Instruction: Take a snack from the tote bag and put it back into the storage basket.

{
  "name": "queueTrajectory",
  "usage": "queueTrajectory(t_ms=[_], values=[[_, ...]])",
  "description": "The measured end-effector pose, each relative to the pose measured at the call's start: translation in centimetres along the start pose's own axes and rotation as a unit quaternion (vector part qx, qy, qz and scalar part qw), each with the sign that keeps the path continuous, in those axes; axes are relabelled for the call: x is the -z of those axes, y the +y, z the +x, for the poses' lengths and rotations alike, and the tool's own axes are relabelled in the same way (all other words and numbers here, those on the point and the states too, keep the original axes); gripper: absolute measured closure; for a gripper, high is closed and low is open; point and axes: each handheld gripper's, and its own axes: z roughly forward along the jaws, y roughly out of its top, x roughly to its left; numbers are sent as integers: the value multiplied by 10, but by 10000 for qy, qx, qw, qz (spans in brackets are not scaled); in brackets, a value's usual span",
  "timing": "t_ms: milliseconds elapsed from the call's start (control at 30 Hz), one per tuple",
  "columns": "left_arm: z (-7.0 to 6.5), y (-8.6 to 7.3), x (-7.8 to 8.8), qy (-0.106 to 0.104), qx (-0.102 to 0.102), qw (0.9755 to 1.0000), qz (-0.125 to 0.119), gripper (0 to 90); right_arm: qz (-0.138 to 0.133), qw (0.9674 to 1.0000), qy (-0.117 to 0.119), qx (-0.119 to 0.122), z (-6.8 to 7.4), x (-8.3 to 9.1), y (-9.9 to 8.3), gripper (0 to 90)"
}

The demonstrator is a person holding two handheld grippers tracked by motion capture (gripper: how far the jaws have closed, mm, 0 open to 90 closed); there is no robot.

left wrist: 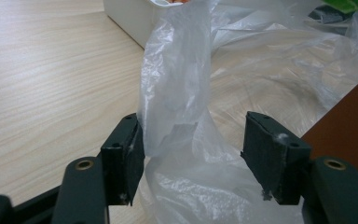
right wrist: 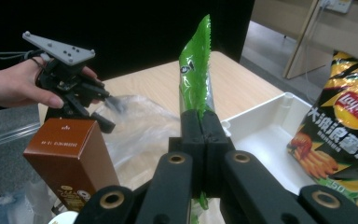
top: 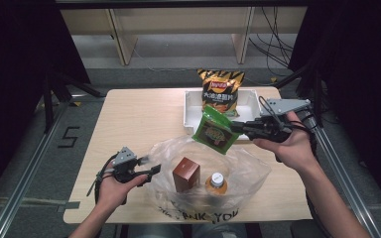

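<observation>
Nearest in the high view is the clear plastic bag [top: 206,191] at the table's [top: 129,119] front edge; a brown box [top: 186,173] and a capped bottle [top: 217,182] stand inside it. At its left rim, the left gripper [top: 149,166]. Over the bag's far edge, the right gripper [top: 235,127] holds a green snack packet [top: 214,130]. Behind it a chip bag [top: 221,91] leans in a white tray [top: 194,101].

From the left gripper view, the jaws stand wide apart with a fold of the bag between them, touching the left pad [left wrist: 133,156].

From the right gripper view, the jaws are pressed together on the green packet's edge.
</observation>
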Motion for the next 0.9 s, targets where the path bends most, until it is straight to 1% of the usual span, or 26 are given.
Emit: queueTrajectory(t_ms=[67,100,133,167,200,233,267,300,333,367,433,467,500,533,567,600,633,667,700,733,767,800,833,867,900], values=[[0,0,0,-2,-2,10000,3,387,-57,10000,-66,-12,0,1,2,900],[0,0,0,-1,-1,10000,2,388,-29,10000,-24,10,-1,3,4,900],[0,0,0,-4,-1,10000,0,387,-103,9999,-64,85,-3,3,5,900],[0,0,0,-3,-1,10000,0,388,-110,9999,-101,69,-3,4,6,900],[0,0,0,-3,-2,10000,1,388,-49,10000,-66,-55,-2,6,8,900],[0,0,0,-4,-2,10000,1,388,-102,9999,-65,-53,-3,5,8,900],[0,0,0,-3,-1,10000,3,388,-58,10000,-61,-44,-4,7,9,900],[0,0,0,-1,-3,10000,6,387,-109,9999,-39,-114,-3,6,10,900],[0,0,0,1,-4,10000,6,388,-80,9999,-53,-69,-4,7,11,900],[0,0,0,-3,-3,10000,3,388,-112,9999,-83,-2,-5,7,12,900],[0,0,0,-2,-7,10000,5,388,-112,9998,-123,-129,-4,9,12,900],[0,0,0,-3,-13,10000,12,388,-144,9999,-57,-42,-5,8,13,900],[0,0,0,-3,-14,10000,18,388,-133,9999,-70,-69,-5,9,14,900],[0,0,0,-3,-13,10000,18,388,-195,9997,-139,-48,-5,9,14,900],[0,0,0,-5,-11,10000,13,388,-201,9997,-110,-95,-5,9,15,900],[0,0,0,-8,-12,10000,12,388,-159,9998,-86,-94,-5,10,15,900],[0,0,0,-8,-13,10000,8,388,-205,9997,-85,-91,-6,10,16,900],[0,0,0,-6,-10,10000,6,388,-232,9997,-89,-37,-7,10,16,900],[0,0,0,-7,-11,10000,7,388,-221,9997,-117,-57,-6,11,17,900],[0,0,0,-7,-7,10000,6,388,-230,9995,-141,-139,-6,12,18,900],[0,0,0,-7,-6,10000,6,388,-283,9996,-74,-44,-8,11,18,900],[0,0,0,-8,-7,10000,7,388,-241,9996,-144,-85,-7,13,19,900],[0,0,0,-8,-9,10000,8,388,-248,9995,-158,-123,-7,13,19,900],[0,0,0,-7,-7,10000,4,388,-439,9986,-294,65,-10,12,20,900],[0,0,0,-6,-7,10000,7,388,-348,9992,-206,-56,-9,13,20,900]])
